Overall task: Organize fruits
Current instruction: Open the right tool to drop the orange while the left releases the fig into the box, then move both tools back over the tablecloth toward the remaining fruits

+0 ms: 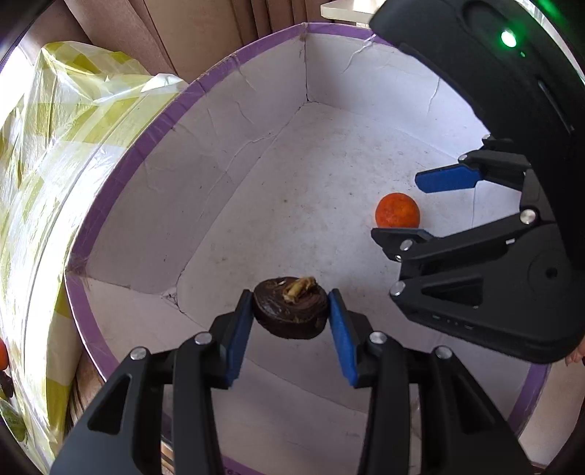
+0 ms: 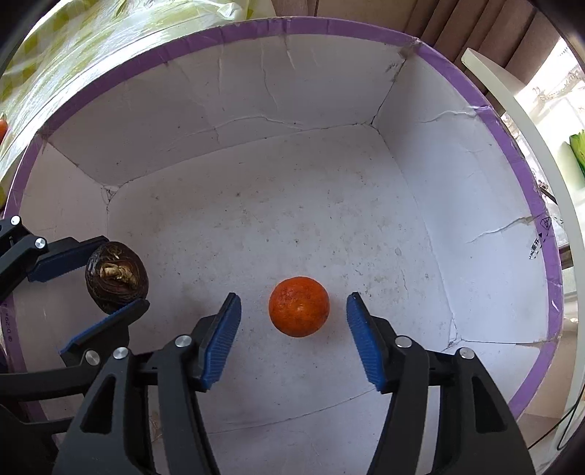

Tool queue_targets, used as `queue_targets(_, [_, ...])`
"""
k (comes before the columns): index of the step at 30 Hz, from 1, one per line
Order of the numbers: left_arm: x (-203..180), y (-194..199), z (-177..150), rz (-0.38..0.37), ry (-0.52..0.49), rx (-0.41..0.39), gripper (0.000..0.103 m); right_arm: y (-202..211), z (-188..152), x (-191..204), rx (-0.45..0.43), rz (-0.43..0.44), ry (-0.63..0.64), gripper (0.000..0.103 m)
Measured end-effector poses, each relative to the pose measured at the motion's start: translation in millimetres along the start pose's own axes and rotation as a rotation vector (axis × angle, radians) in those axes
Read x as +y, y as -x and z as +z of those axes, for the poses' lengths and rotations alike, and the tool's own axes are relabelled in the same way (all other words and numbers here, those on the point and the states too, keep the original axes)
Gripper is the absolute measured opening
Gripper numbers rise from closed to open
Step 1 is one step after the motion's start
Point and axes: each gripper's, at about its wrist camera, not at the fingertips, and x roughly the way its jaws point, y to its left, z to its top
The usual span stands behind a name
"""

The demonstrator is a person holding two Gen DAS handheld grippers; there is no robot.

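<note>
White box (image 2: pixel 457 190) floor: orange (image 2: pixel 299 306) lies freed mid-floor between the wide right gripper (image 2: pixel 293 338); a dark fruit (image 1: pixel 290 308) is clamped by the left gripper (image 1: pixel 291 330), presumably for setting down.

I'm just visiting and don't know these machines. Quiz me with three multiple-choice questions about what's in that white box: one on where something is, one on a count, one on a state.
1. Where does the orange fruit lie?
A. on the box floor
B. on the box rim
C. outside the box

2. How many fruits are in the box?
A. one
B. two
C. four

3. The right gripper is:
A. clamped on the orange fruit
B. open around it
C. holding a cup

Answers: 1 A, it rests on the white floor. 2 B, the orange fruit and the dark brown fruit. 3 B, gaps show on both sides.
</note>
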Motion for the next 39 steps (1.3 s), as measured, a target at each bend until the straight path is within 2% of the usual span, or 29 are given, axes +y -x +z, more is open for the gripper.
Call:
queue_targets(1, [0.9, 0.7, -0.5, -0.017, 0.0, -0.005, 0.046, 2.9, 0.5, -0.5, -0.007, 0.004, -0.002, 0.075])
queue_targets(7, [9.0, 7.7, -6.6, -0.061, -0.002, -0.031, 0.055, 6.1, 2.1, -12.3, -0.011, 0.034, -0.041, 0.077])
queue_targets(8, [9.9, 10.2, -7.6, -0.073, -0.005, -0.04, 0.062, 4.2, 2.7, -20.8, -0.016, 0.058, -0.054, 0.078])
queue_targets(10, [0.9, 18.7, -4.6, -0.071, -0.007, -0.063, 0.064, 7.9, 2.6, -25.4, -0.031, 0.097, -0.084, 0.084])
queue_targets(12, [0.9, 29.7, -7.0, -0.085, 0.004, -0.1, 0.076, 13.2, 2.6, -30.3, -0.05, 0.124, -0.106, 0.087])
queue_targets(15, [4.8, 49.6, -14.7, -0.032, 0.011, -0.186, 0.08, 20.1, 3.4, -40.7, -0.072, 0.181, -0.169, 0.087])
queue_targets(21, [21.0, 101.7, -40.8, 0.124, 0.021, -0.437, 0.08, 43.3, 1.2, -53.6, -0.127, 0.236, -0.245, 0.087])
queue_targets(24, [47.4, 130.4, -58.6, 0.185, 0.111, -0.483, 0.081, 61.6, 0.8, -57.4, -0.204, 0.228, -0.28, 0.087])
queue_targets(27, [82.3, 152.9, -86.2, 0.184, 0.228, -0.499, 0.084, 83.8, 4.9, -57.2, -0.266, 0.122, -0.29, 0.087])
queue_targets(30, [117.3, 174.2, -120.3, 0.244, 0.314, -0.531, 0.084, 102.8, 12.5, -42.5, -0.33, 0.069, -0.259, 0.087])
queue_targets(35, [171.0, 201.3, -190.4, 0.343, 0.494, -0.555, 0.084, 120.5, 13.7, 8.2, -0.419, 0.114, -0.149, 0.087])
queue_targets(39, [211.2, 222.4, -244.0, 0.443, 0.645, -0.554, 0.084, 119.1, 18.9, 75.0, -0.397, 0.174, 0.034, 0.087])
